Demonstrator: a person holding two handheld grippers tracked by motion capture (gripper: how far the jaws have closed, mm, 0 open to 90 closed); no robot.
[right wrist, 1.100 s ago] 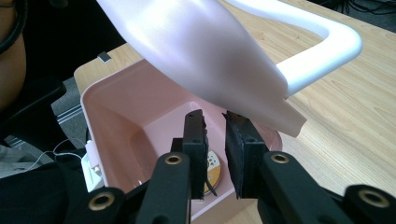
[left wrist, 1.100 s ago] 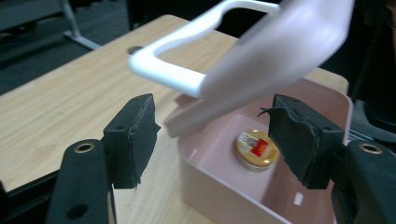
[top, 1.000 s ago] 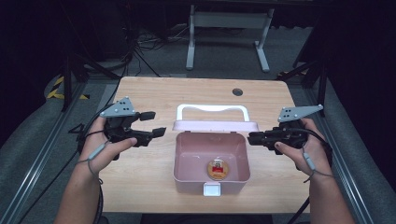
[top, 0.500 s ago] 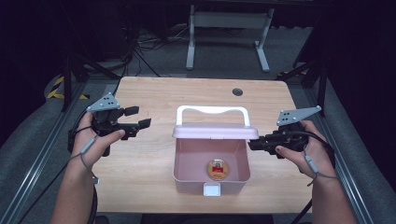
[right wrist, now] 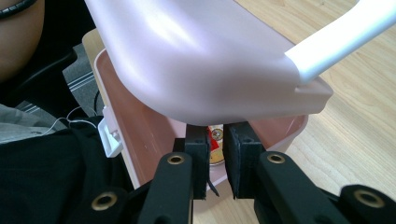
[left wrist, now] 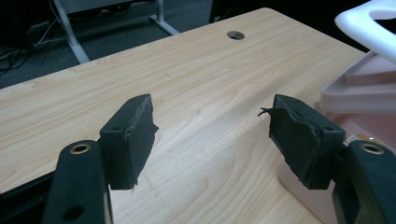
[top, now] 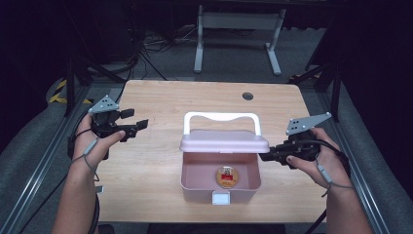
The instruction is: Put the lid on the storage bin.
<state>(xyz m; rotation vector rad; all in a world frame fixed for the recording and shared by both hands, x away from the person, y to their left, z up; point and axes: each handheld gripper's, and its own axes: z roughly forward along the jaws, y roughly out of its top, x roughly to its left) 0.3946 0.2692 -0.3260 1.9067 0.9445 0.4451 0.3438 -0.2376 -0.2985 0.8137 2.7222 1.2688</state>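
- Right gripper [top: 265, 156] sits at the right end of the lid [top: 224, 141] of the pink box [top: 219, 187], jaws drawn nearly together; in the right gripper view the pads [right wrist: 198, 158] meet just under the lid's edge, and they seem to pinch its rim, though the contact itself is hidden behind the plastic.
- Its jaws have just been closing, with the lid's edge between them.
- Left gripper [top: 134, 122] hangs over bare table [top: 160, 97] well to the left of the box, jaws wide apart and holding nothing; the left gripper view shows wood grain between the pads [left wrist: 130, 135].
- Box stands at the middle of the table's near half, lid raised and tilted over the opening, its white handle [top: 221, 117] standing up behind.
- Inside, on the floor of the box, lies a small round gold-and-red thing [top: 226, 176], perhaps a tin or a badge.
- Handling, as I judge it: thin moulded plastic, light, stiff but glossy, so pads may slide on the curved lid; a pinch at the flat rim near the corner grips best.
- Since the body is light, it could lift or skid with the lid; the free gripper could steady its left wall.
- White latch [top: 220, 197] at the front hangs open.
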